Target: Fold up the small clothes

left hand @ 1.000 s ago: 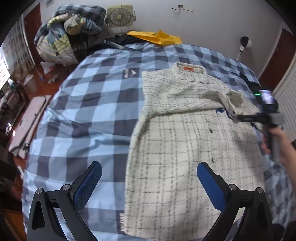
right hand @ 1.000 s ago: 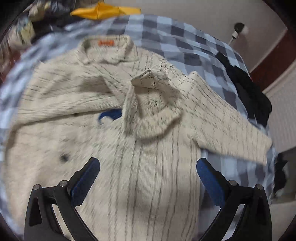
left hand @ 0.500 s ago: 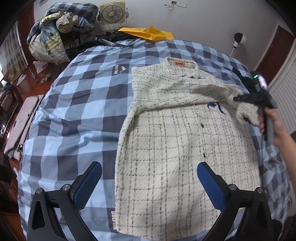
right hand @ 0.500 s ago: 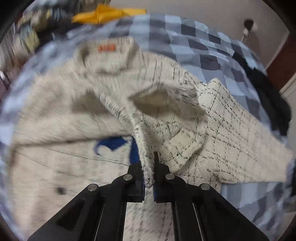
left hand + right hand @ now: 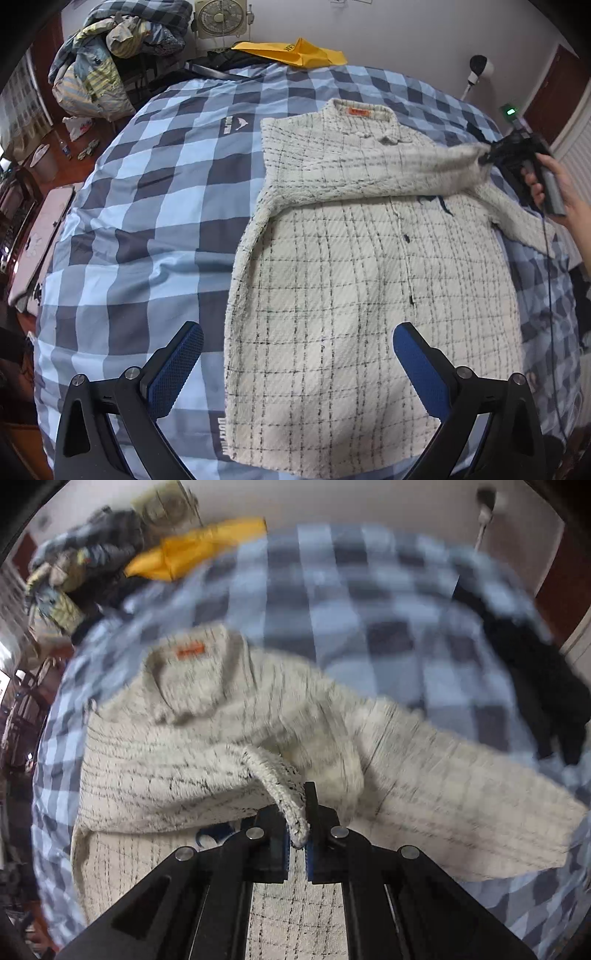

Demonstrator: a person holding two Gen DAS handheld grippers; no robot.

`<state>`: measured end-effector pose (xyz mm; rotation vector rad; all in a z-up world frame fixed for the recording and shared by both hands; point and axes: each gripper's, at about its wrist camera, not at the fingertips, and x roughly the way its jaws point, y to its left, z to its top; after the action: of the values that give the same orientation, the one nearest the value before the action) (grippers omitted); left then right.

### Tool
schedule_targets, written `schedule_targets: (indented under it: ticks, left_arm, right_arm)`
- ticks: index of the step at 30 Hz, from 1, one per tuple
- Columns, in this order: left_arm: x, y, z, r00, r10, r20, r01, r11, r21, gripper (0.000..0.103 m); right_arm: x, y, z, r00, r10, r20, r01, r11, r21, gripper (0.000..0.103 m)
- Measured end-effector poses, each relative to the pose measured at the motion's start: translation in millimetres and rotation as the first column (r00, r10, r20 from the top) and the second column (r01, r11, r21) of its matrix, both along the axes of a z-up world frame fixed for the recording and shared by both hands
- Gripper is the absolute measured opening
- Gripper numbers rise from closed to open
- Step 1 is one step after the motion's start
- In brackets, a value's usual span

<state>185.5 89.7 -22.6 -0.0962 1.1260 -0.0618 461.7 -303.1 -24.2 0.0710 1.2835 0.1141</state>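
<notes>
A cream shirt (image 5: 354, 280) with a thin black check and an orange collar label lies front up on a blue checked bed cover (image 5: 147, 206). My left gripper (image 5: 295, 363) is open and empty above the shirt's lower hem. My right gripper (image 5: 295, 843) is shut on the cuff of the sleeve (image 5: 291, 801) and holds it lifted across the chest. In the left wrist view the right gripper (image 5: 487, 157) sits at the far right with the sleeve (image 5: 388, 173) stretched toward it.
A yellow cloth (image 5: 295, 53) and a fan (image 5: 218, 16) are at the bed's head. A heap of clothes (image 5: 107, 62) is at the back left. Dark garments (image 5: 532, 679) lie on the bed's right side. The floor with clutter lies to the left.
My right gripper closed on the sleeve cuff and has pulled it up and to the right, stretching the sleeve across the chest. My left gripper stayed open and rose a little.
</notes>
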Motion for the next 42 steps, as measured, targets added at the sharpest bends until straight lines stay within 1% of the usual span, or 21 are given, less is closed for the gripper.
schedule_targets:
  ticks: [2, 3, 6, 9, 11, 13, 15, 16, 17, 19, 20, 23, 25, 26, 30, 31, 32, 34, 37, 39, 42]
  left_arm:
    - [1, -4, -3, 1.000, -0.012, -0.013, 0.013, 1.000, 0.007, 0.103]
    - [1, -6, -4, 1.000, -0.020, -0.017, 0.020, 1.000, 0.014, 0.103]
    - [-1, -10, -5, 0.999, -0.034, -0.019, 0.034, 0.999, 0.031, 0.103]
    - [-2, -10, 0, 0.999, -0.037, -0.010, 0.037, 0.999, 0.019, 0.103]
    - [-4, -9, 4, 0.999, -0.034, 0.003, 0.034, 0.999, 0.007, 0.103]
    - [-6, -10, 8, 0.999, -0.034, 0.012, 0.034, 0.999, 0.003, 0.103]
    - [-7, -10, 10, 0.999, -0.031, 0.019, 0.031, 1.000, 0.001, 0.103]
    - [-8, -10, 10, 0.999, -0.028, 0.021, 0.028, 1.000, -0.001, 0.103]
    - [-8, -10, 10, 0.999, -0.025, 0.022, 0.025, 1.000, -0.004, 0.103]
    - [-9, -9, 10, 1.000, -0.018, 0.023, 0.018, 1.000, -0.015, 0.103]
    - [-8, -8, 8, 1.000, -0.013, 0.022, 0.013, 1.000, -0.019, 0.103]
    - [-7, -4, 3, 1.000, -0.001, 0.012, 0.002, 1.000, -0.022, 0.103]
    - [-5, -1, -1, 1.000, 0.005, 0.004, -0.005, 1.000, -0.019, 0.103]
    - [-4, 0, -2, 1.000, 0.008, 0.002, -0.008, 1.000, -0.017, 0.103]
    - [-1, 2, -3, 1.000, 0.010, 0.004, -0.010, 0.999, -0.033, 0.103]
    - [0, 2, -3, 1.000, 0.008, 0.005, -0.008, 0.999, -0.035, 0.103]
    - [0, 2, -3, 1.000, 0.006, 0.004, -0.006, 0.999, -0.033, 0.103]
    - [-3, 1, -1, 1.000, 0.005, 0.012, -0.005, 1.000, -0.026, 0.103]
    - [-6, 0, 4, 0.999, 0.010, 0.035, -0.010, 1.000, 0.003, 0.103]
    - [-9, -1, 7, 0.999, 0.012, 0.052, -0.013, 1.000, 0.028, 0.103]
    - [-11, -6, 11, 0.997, 0.006, 0.074, -0.011, 0.998, 0.065, 0.103]
  right_arm:
    - [10, -9, -35, 0.994, -0.049, -0.095, 0.039, 0.995, -0.097, 0.014]
    - [12, -15, -50, 0.988, -0.085, -0.127, 0.066, 0.987, -0.145, 0.016]
    - [2, -32, -69, 0.979, -0.152, -0.134, 0.126, 0.974, -0.187, 0.016]
    - [-20, -49, -64, 0.971, -0.222, -0.089, 0.193, 0.947, -0.257, 0.017]
    - [-36, -46, -53, 0.972, -0.226, -0.059, 0.202, 0.940, -0.277, 0.018]
    - [-58, -24, -32, 0.985, -0.172, -0.022, 0.164, 0.966, -0.199, 0.018]
    - [-70, 5, -19, 0.992, -0.128, -0.006, 0.126, 0.981, -0.145, 0.022]
    - [-77, 24, -11, 0.995, -0.099, 0.001, 0.098, 0.987, -0.124, 0.035]
    - [-80, 52, -3, 0.998, -0.065, 0.014, 0.066, 0.993, -0.101, 0.054]
    - [-85, 92, 7, 0.998, -0.021, 0.058, 0.024, 0.998, -0.052, 0.075]
    - [-84, 112, 8, 0.995, -0.004, 0.095, 0.006, 1.000, -0.017, 0.081]
    - [-72, 158, -12, 0.994, 0.014, 0.105, -0.015, 1.000, 0.010, 0.082]
    - [-61, 178, -39, 0.997, 0.011, 0.075, -0.010, 1.000, -0.026, 0.082]
    - [-54, 184, -56, 0.998, 0.002, 0.055, 0.002, 0.997, -0.074, 0.082]
    - [-47, 183, -107, 1.000, -0.025, -0.001, 0.024, 0.967, -0.253, 0.082]
    - [-48, 177, -114, 1.000, -0.028, -0.006, 0.025, 0.964, -0.265, 0.083]
    - [-50, 166, -114, 0.999, -0.033, -0.004, 0.031, 0.974, -0.224, 0.084]
    - [-53, 148, -103, 0.998, -0.069, -0.006, 0.066, 0.970, -0.236, 0.084]
    - [-61, 112, -70, 0.993, -0.113, 0.025, 0.115, 0.937, -0.330, 0.084]
    - [-76, 83, -36, 0.988, -0.137, 0.071, 0.154, 0.920, -0.361, 0.084]
    - [-121, 44, 30, 0.980, -0.132, 0.147, 0.176, 0.924, -0.338, 0.085]
